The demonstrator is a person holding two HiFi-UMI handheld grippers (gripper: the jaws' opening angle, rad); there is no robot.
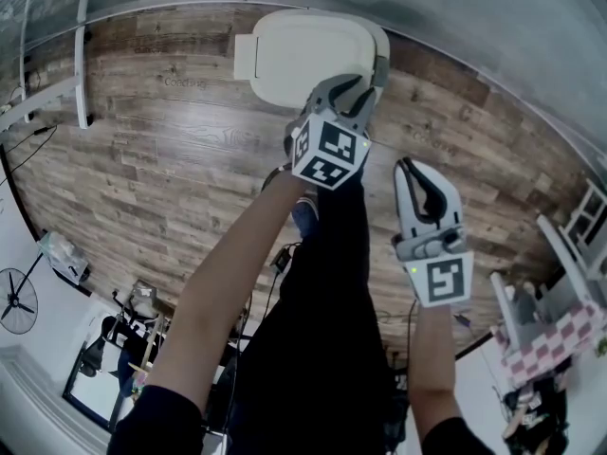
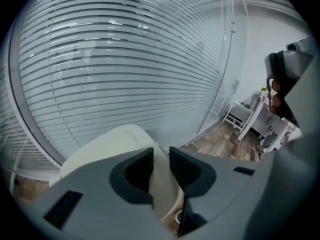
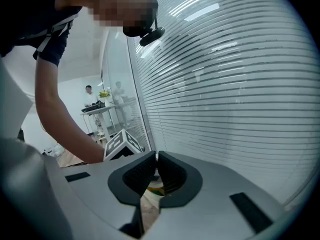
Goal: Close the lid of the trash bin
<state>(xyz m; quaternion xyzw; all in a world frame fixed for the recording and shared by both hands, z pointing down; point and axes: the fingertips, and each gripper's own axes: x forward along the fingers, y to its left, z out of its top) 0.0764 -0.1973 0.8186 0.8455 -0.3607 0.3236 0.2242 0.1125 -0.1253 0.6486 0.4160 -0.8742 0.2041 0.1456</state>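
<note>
Two claws: left claw [image 1: 360,88], jaws a narrow gap apart, at the near rim of the cream rounded plastic trash-bin lid [image 1: 303,50] above the wood-plank floor [image 1: 171,159]; right claw [image 1: 417,173] pinched together, empty; lid likely light, stiff, slick, so press its free edge opposite the hinge [image 1: 245,57].

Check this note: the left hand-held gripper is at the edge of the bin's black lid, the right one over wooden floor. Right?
Wrong on colour: the lid is white, not black, as the head view shows. The left hand-held gripper is at its edge; the right hand-held gripper is over wooden floor.
</note>
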